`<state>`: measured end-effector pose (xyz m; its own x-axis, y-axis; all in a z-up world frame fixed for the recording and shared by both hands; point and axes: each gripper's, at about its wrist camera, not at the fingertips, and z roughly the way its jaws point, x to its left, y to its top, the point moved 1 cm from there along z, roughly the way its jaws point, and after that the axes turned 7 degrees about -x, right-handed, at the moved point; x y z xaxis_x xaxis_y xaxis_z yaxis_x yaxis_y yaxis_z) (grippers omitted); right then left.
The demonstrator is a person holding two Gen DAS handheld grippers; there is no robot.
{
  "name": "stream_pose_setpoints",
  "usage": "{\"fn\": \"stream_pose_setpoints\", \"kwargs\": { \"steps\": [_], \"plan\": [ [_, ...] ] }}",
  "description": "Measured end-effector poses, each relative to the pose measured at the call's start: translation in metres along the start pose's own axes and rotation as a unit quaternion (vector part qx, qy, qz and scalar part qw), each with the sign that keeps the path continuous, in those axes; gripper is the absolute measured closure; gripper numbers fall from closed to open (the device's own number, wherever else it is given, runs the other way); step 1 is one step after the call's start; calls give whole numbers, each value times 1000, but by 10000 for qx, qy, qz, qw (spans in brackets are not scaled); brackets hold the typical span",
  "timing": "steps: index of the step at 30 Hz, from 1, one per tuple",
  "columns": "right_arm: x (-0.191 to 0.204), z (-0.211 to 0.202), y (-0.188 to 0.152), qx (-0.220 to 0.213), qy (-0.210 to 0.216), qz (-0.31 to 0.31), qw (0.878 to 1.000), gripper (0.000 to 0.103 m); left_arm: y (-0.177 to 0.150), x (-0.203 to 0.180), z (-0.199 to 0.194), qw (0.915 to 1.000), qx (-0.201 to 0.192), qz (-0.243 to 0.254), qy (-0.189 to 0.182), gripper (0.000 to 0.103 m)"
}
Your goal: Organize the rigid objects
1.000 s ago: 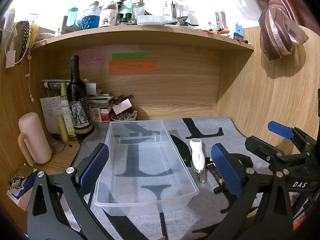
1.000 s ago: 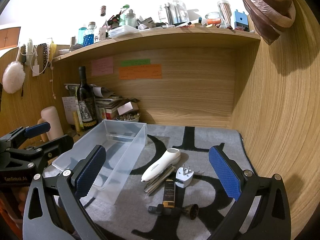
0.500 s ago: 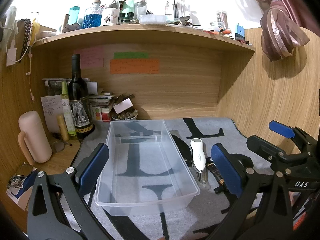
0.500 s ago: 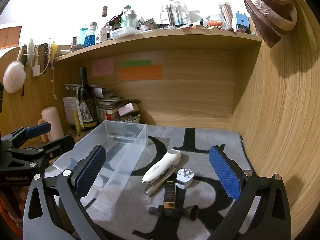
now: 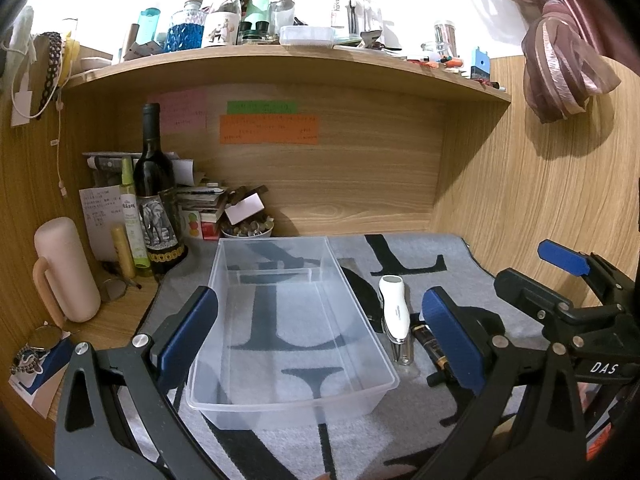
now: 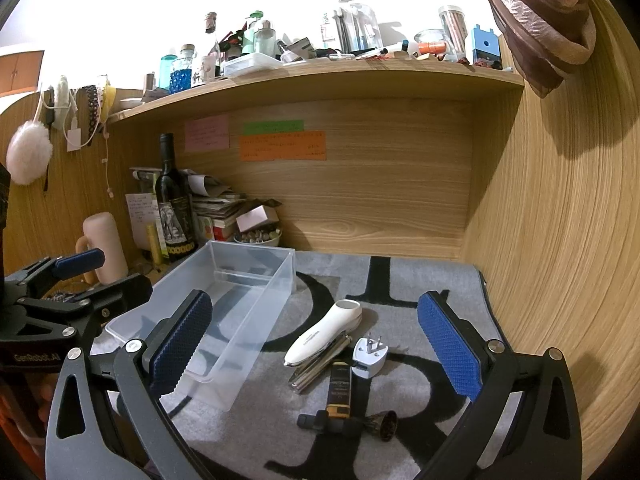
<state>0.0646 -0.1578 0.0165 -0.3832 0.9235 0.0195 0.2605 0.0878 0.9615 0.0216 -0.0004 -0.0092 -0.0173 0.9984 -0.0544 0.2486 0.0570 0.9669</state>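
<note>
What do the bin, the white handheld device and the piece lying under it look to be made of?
Bin: clear, smooth plastic; the mat's pattern shows through its walls.
White device: glossy, opaque moulded plastic, probably, with soft highlights.
Piece under it: looks like polished metal, silvery and reflective.

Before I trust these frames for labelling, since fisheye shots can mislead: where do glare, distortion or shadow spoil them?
Left wrist view: the wall above the shelf is blown out white; the shelf edge bows from lens distortion; the clear bin stays sharp. Right wrist view: the same white glare up top; the right wall's wood grain curves strongly; the tied curtain casts a soft shadow; the white device is in focus.
</note>
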Motion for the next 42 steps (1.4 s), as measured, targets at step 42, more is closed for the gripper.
{"fn": "stream_pose_setpoints", "kwargs": {
  "steps": [42],
  "plan": [
    [-1, 13, 0, 56, -97, -127, 9999, 0, 4, 34, 23, 9988, 410, -246, 105, 0]
  ]
}}
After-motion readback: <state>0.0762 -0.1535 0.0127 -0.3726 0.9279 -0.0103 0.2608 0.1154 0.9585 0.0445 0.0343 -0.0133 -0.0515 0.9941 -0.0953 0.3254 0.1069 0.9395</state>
